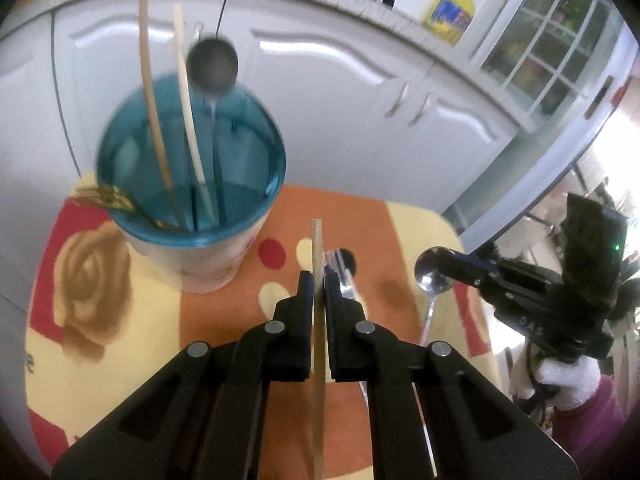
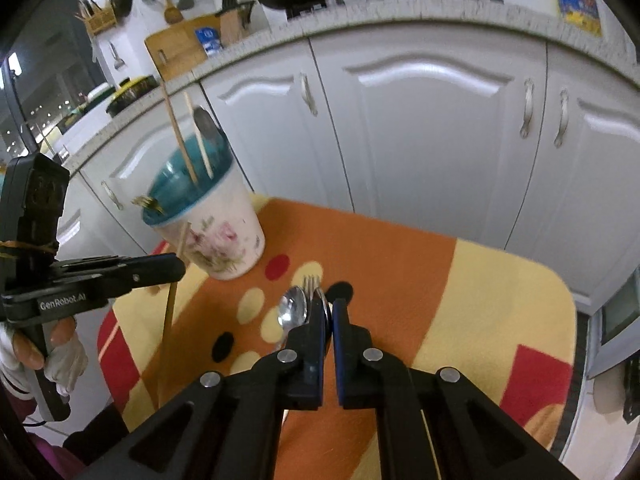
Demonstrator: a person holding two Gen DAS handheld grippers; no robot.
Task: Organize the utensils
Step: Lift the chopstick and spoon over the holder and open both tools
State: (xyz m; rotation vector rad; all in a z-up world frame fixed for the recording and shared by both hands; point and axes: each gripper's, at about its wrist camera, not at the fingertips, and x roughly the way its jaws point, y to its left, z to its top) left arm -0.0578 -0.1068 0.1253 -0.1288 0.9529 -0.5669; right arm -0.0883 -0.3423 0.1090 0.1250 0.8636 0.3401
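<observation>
Orange, yellow and red cloth (image 1: 400,240) covers the small table in both wrist views. From my left wrist camera I read the left gripper (image 1: 319,280) at lower centre with its jaws clamped on a single wooden chopstick (image 1: 317,248), which runs straight up between the pads and pokes out past the tips. A fork (image 1: 338,264) lies on the cloth just right of those tips.

At upper left stands the cup (image 1: 208,264), teal inside, white with a floral print outside. In it I see two pale chopsticks (image 1: 188,92), a steel ladle (image 1: 213,66) bowl-up, and a gold-coloured utensil (image 1: 106,196) leaning on the left rim; motion blur softens all of this.

At the right edge of the left view, the right gripper (image 1: 444,266) is closed on a steel spoon (image 1: 431,276), whose handle hangs below. From my right wrist camera the same spoon bowl sits gripped between nearly closed jaws at centre. The other gripper crosses the left edge there, held in a white glove (image 2: 64,356). White cabinets (image 2: 432,120) fill the background.
</observation>
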